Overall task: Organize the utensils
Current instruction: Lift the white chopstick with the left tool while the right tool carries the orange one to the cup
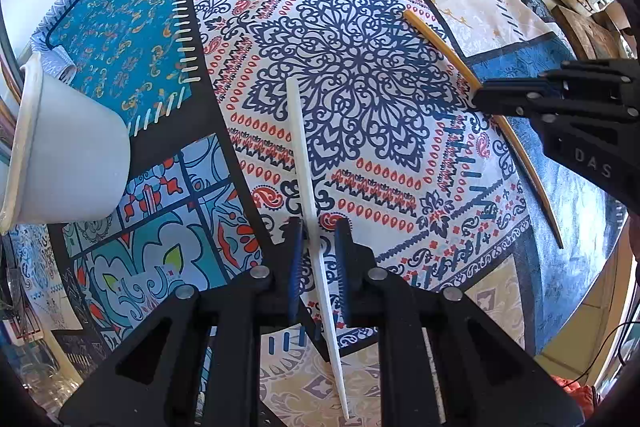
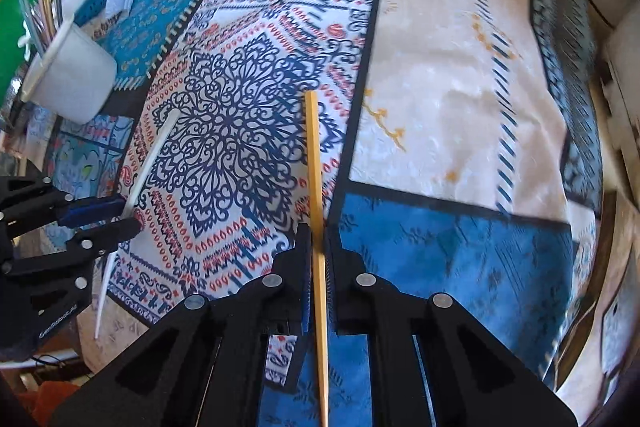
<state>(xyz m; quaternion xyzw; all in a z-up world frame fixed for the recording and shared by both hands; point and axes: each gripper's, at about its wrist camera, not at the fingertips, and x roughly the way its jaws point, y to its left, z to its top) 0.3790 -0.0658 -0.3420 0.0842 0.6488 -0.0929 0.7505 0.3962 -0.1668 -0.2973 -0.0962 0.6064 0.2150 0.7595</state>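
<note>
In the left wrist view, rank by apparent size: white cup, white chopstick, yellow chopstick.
1. white cup, bulkiest by far.
2. white chopstick and yellow chopstick: similar length and thickness; the white one lies nearer the camera, so no ranking.

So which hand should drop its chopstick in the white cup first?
Left, probably. The left gripper holds the white chopstick, and the white cup sits nearer it. The right gripper, with the yellow chopstick, is farther off.

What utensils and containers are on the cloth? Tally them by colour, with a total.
White chopstick: 1
Yellow wooden chopstick: 1
White cup: 1
Total: 3
</note>
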